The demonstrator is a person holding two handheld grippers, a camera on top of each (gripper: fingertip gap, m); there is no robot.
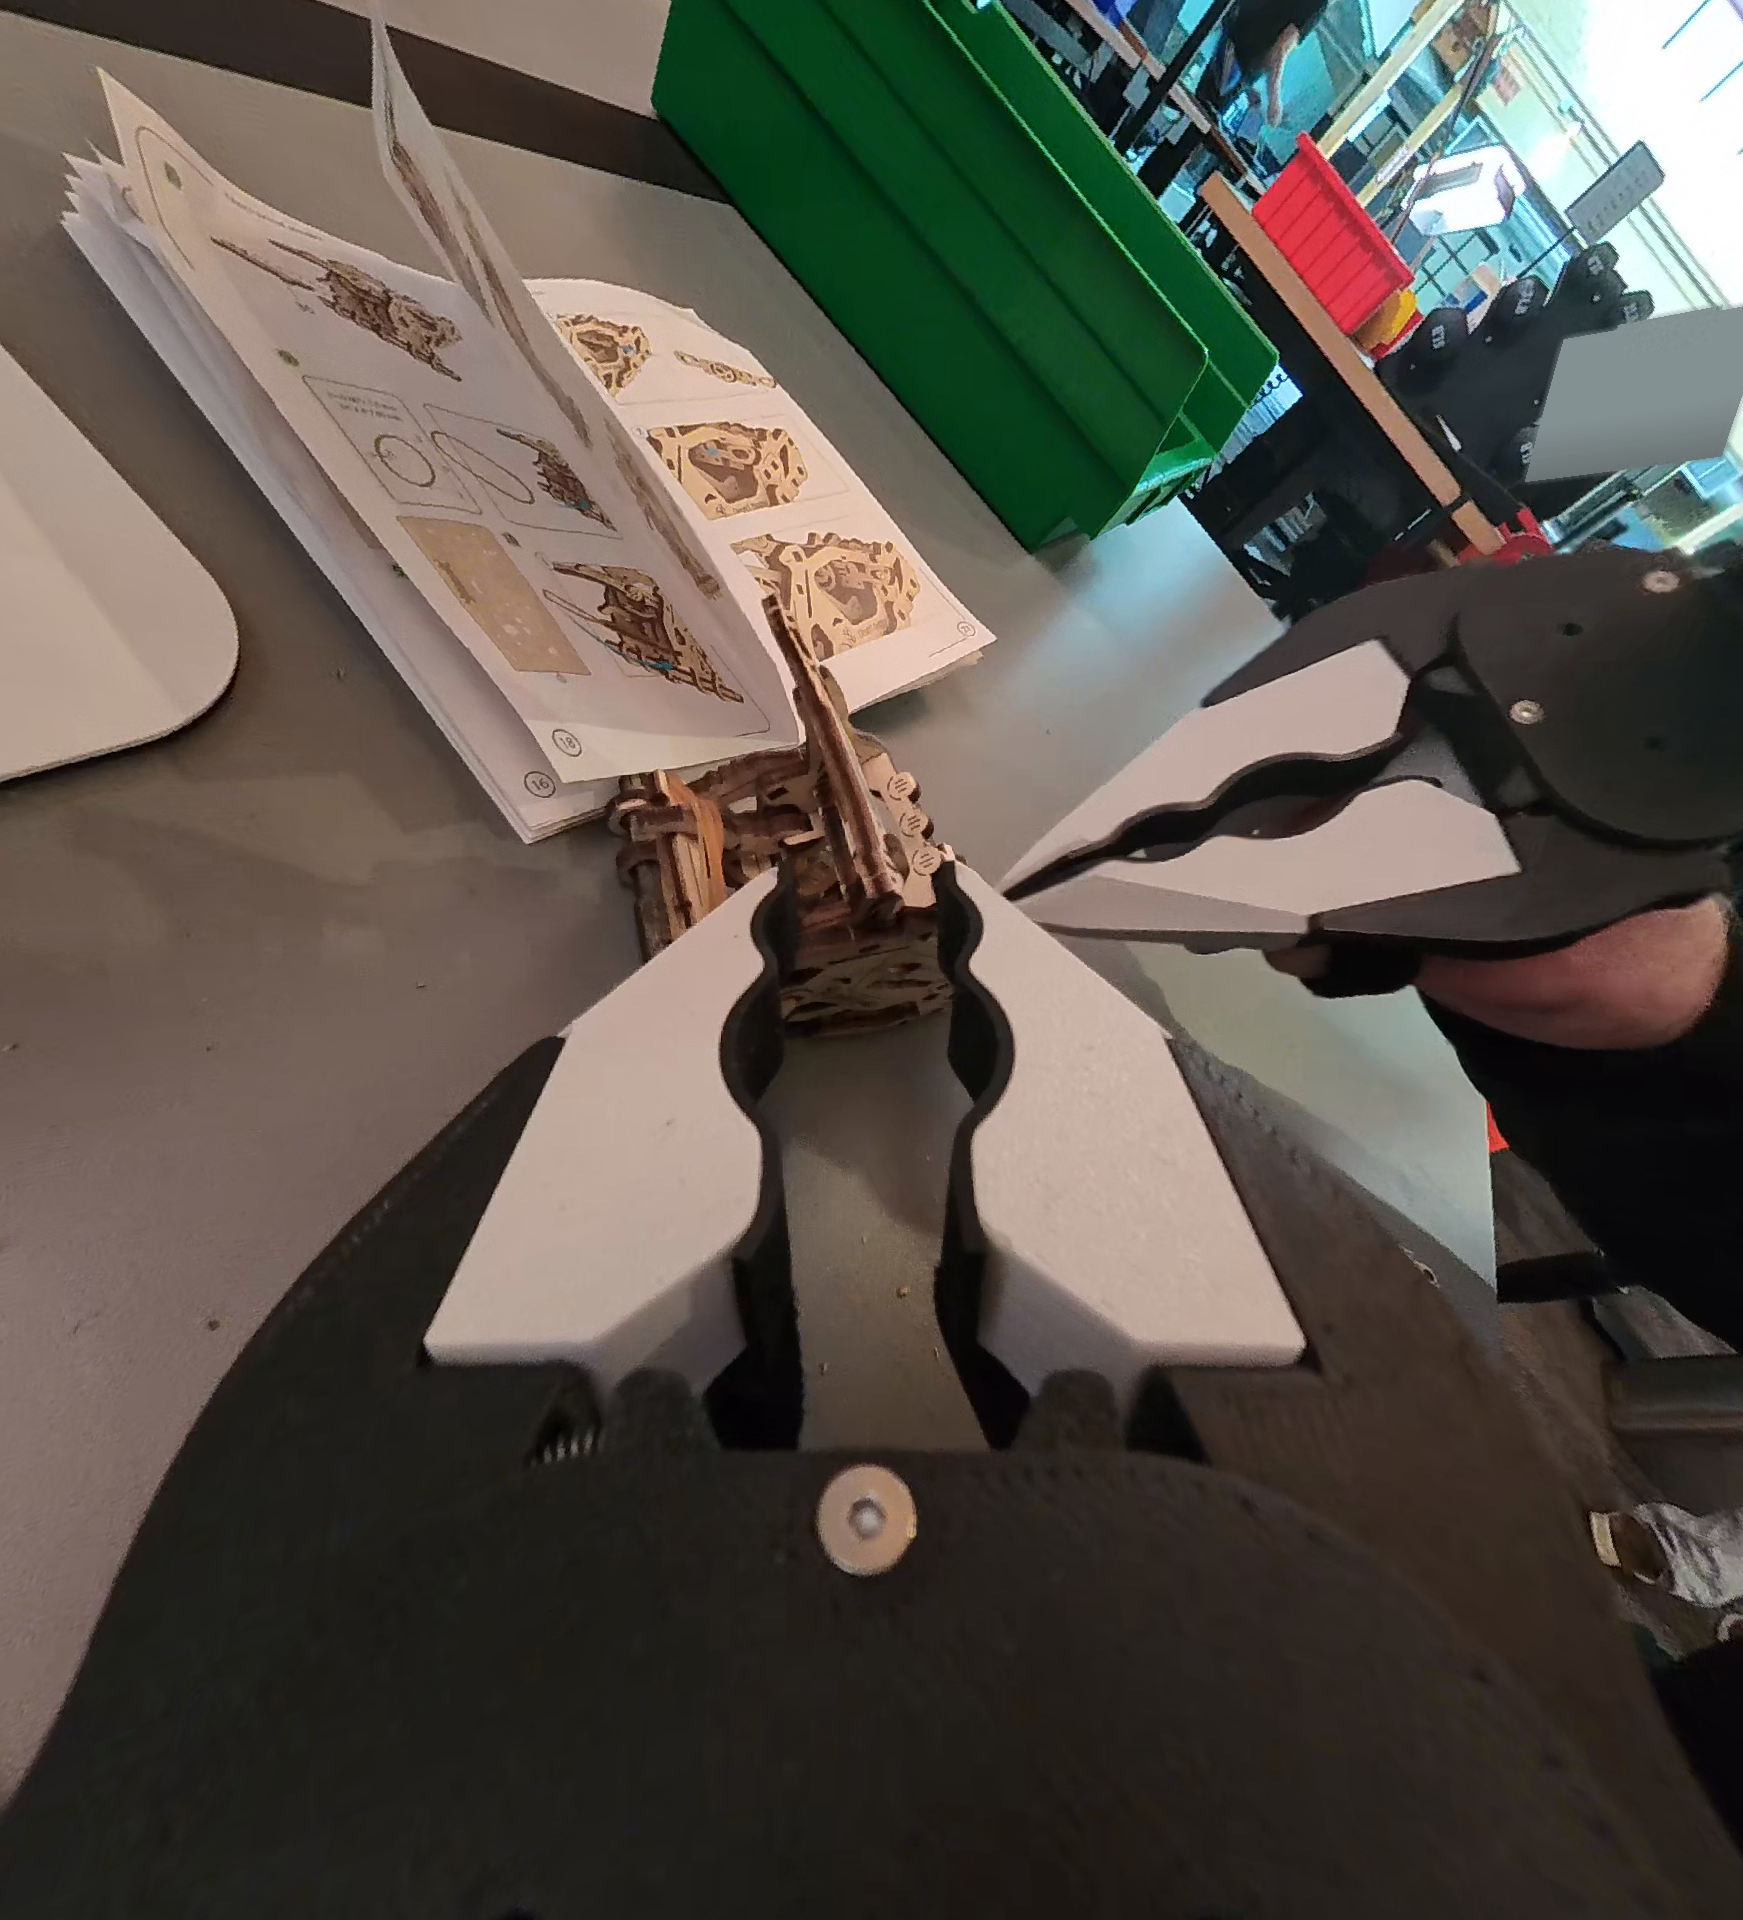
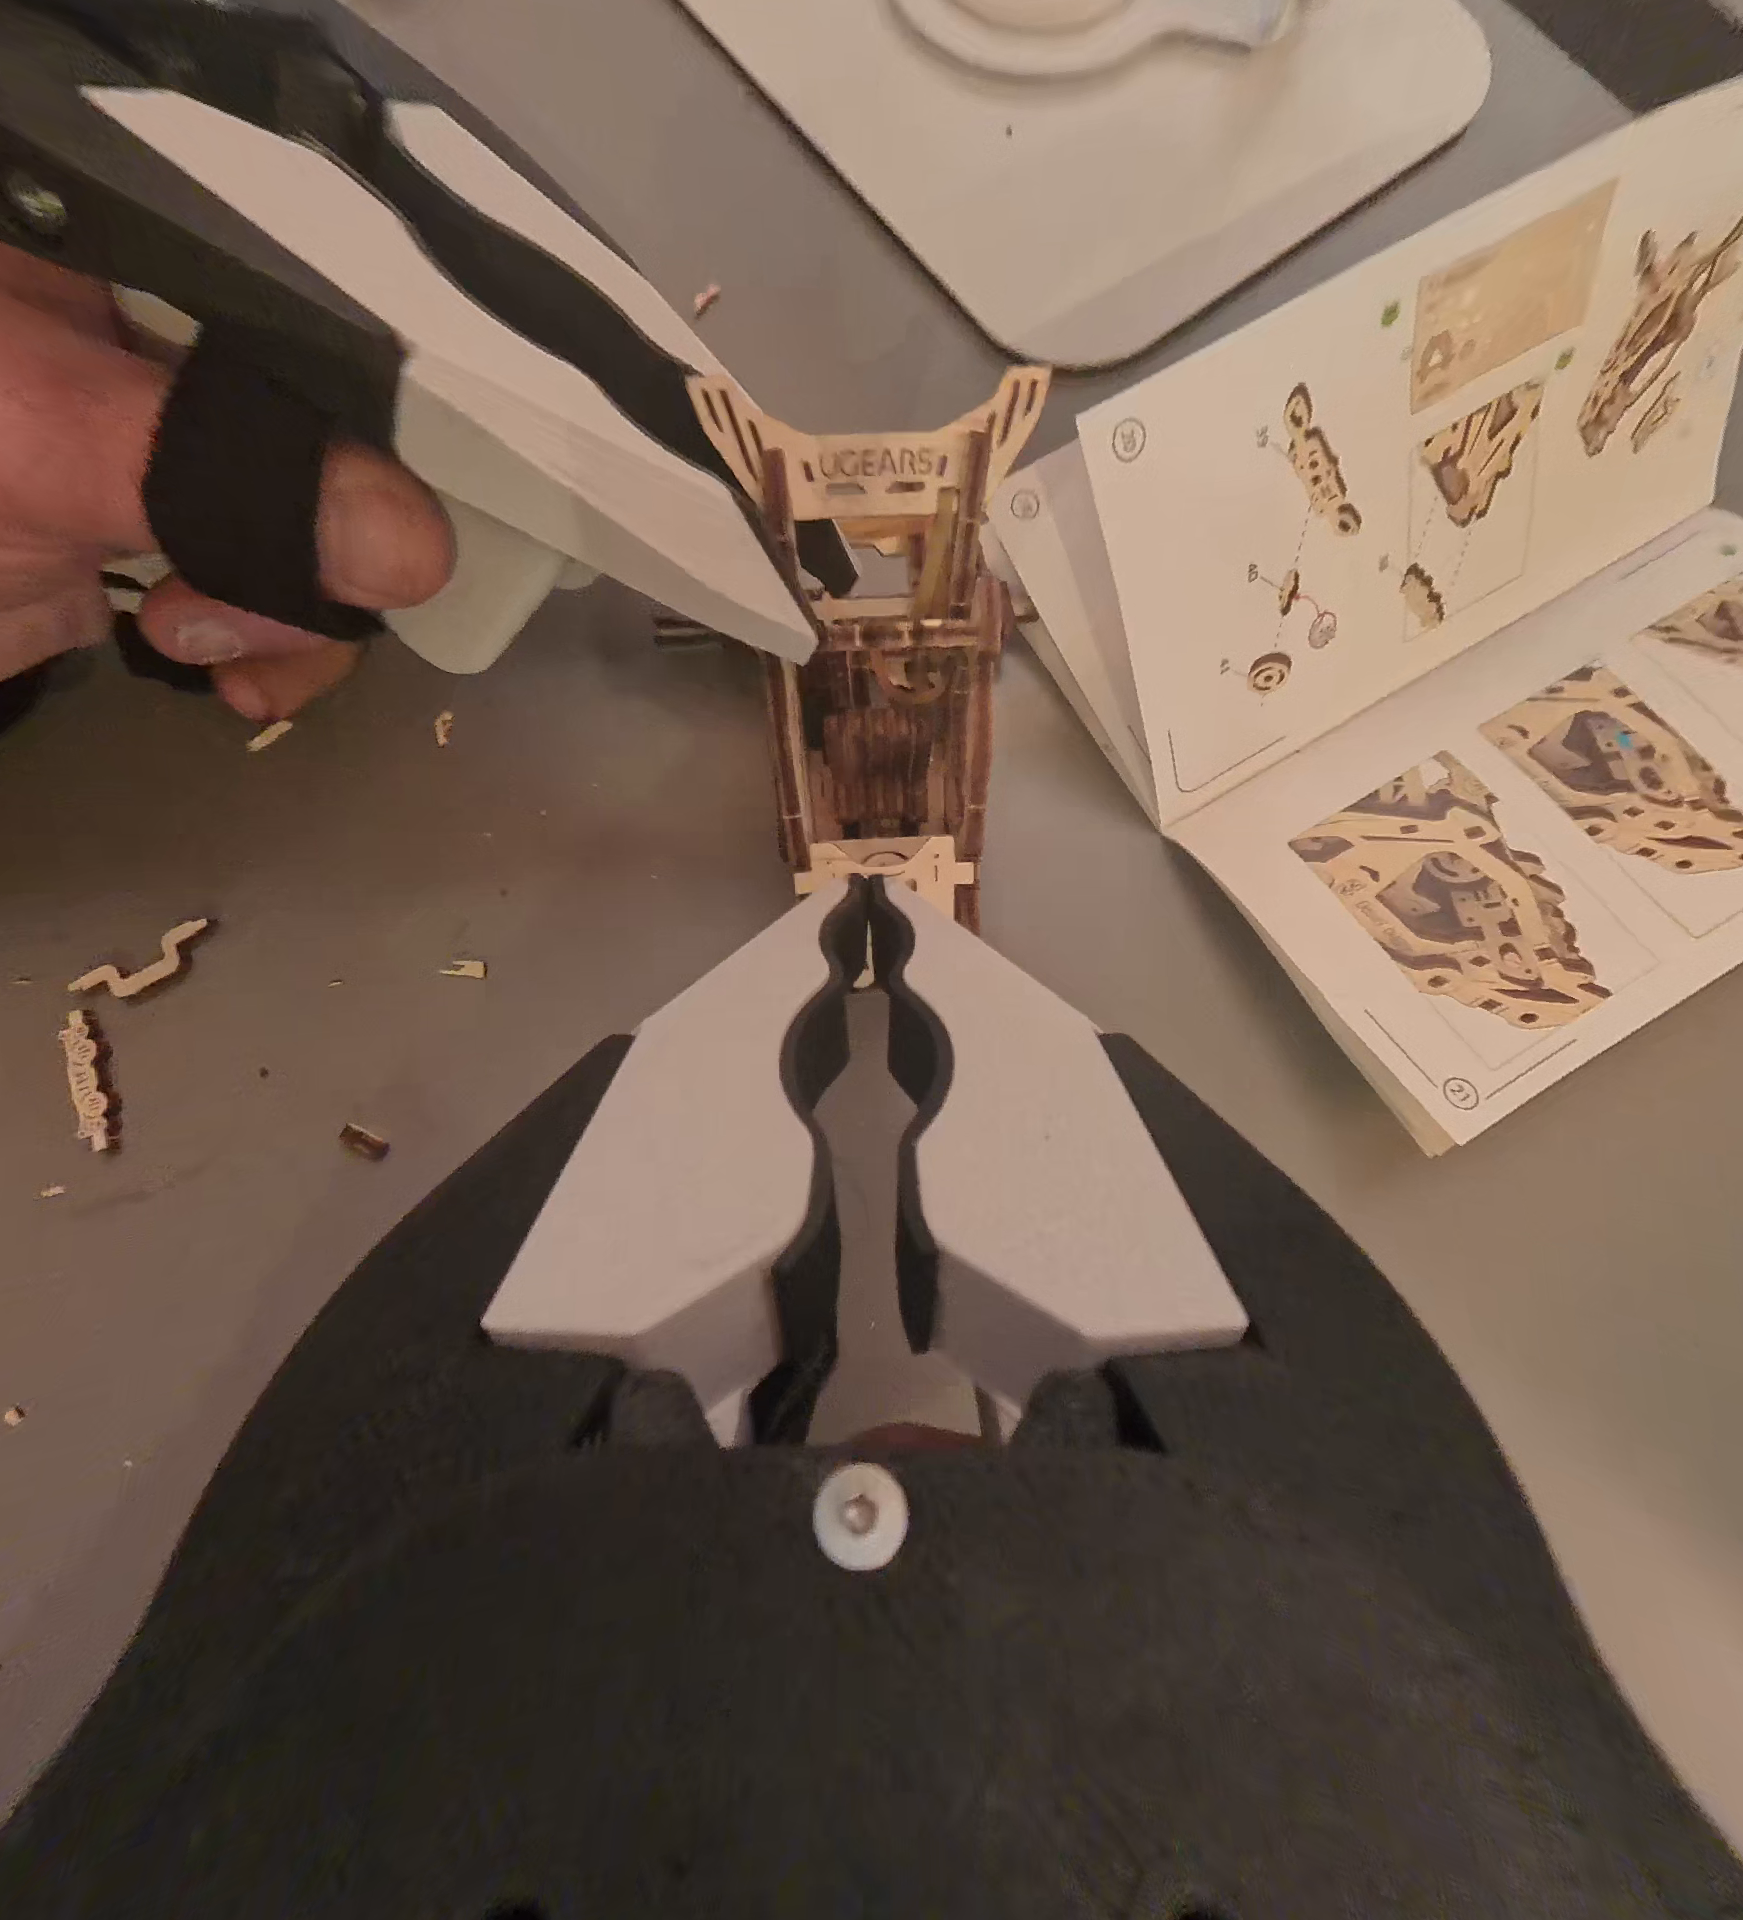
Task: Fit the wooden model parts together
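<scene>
A small brown and pale wooden model (image 1: 867, 966) stands on the grey table, just in front of an open booklet. My left gripper (image 1: 867, 883) is shut on the model, one finger on each side of its body. In the right wrist view the model (image 2: 888, 748) is seen end-on, with the left gripper (image 2: 794, 613) reaching in from the upper left. My right gripper (image 2: 867, 904) is almost closed on a thin pale wooden part (image 2: 865, 951) at the model's near end. The right gripper also shows in the left wrist view (image 1: 1012, 891), its tip beside the model.
An open instruction booklet (image 2: 1418, 727) lies right of the model; it also shows behind it in the left wrist view (image 1: 493, 499). Green bins (image 1: 950, 260) stand at the back. A white tray (image 2: 1106, 156) lies beyond. Wood scraps (image 2: 140, 971) litter the table to the left.
</scene>
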